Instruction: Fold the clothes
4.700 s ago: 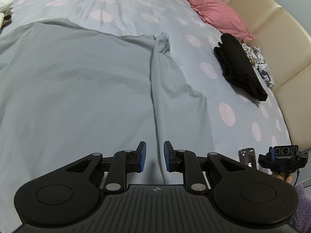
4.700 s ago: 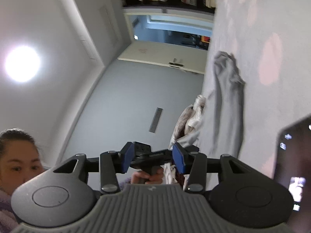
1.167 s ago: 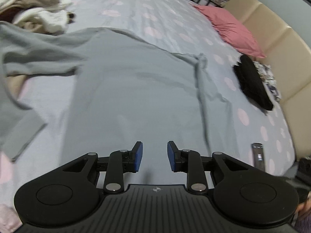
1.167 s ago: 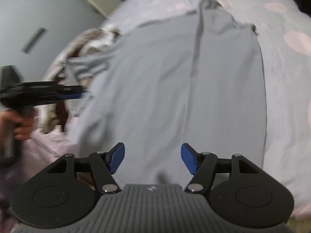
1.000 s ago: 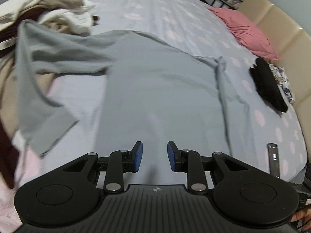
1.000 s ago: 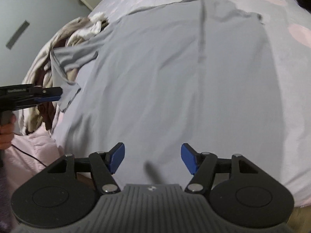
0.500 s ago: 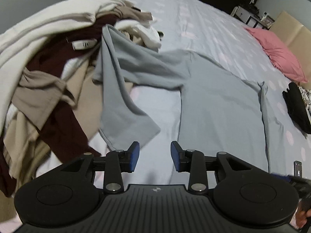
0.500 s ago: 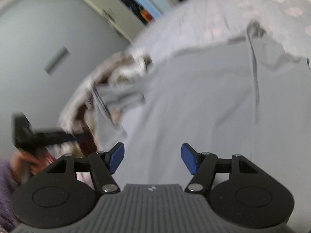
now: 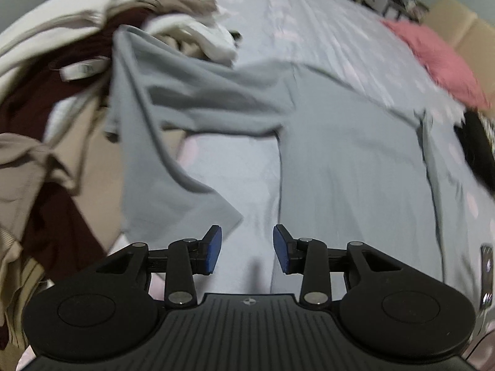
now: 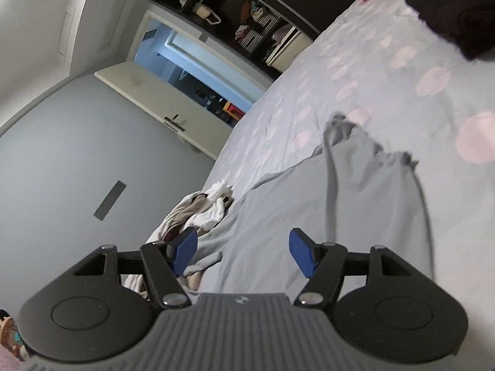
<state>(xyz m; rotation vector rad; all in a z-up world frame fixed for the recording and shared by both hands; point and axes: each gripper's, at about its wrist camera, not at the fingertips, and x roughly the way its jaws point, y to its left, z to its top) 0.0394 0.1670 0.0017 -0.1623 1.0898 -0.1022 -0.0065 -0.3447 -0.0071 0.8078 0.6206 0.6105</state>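
Note:
A grey long-sleeved shirt (image 9: 355, 167) lies spread flat on the pale dotted bedsheet (image 9: 309, 24). One sleeve (image 9: 161, 160) runs left over a clothes pile and hangs back down, its cuff just ahead of my left gripper (image 9: 247, 249). That gripper's jaws are opening, with nothing between the blue pads; only sheet lies below the gap. In the right wrist view the shirt (image 10: 355, 216) stretches away, its far sleeve bunched. My right gripper (image 10: 243, 253) hovers open and empty above the shirt's near part.
A heap of cream, beige and maroon clothes (image 9: 46, 108) fills the left side, seen too as a pile (image 10: 198, 213). A pink pillow (image 9: 439, 61), a folded black garment (image 9: 476, 154) and a phone (image 9: 485, 266) lie to the right. An open door (image 10: 185, 92) stands beyond the bed.
The left view has swung left, bringing the clothes pile and the hanging sleeve close, and its jaws have widened. The right view has tipped up and rolled, now showing the wall and door.

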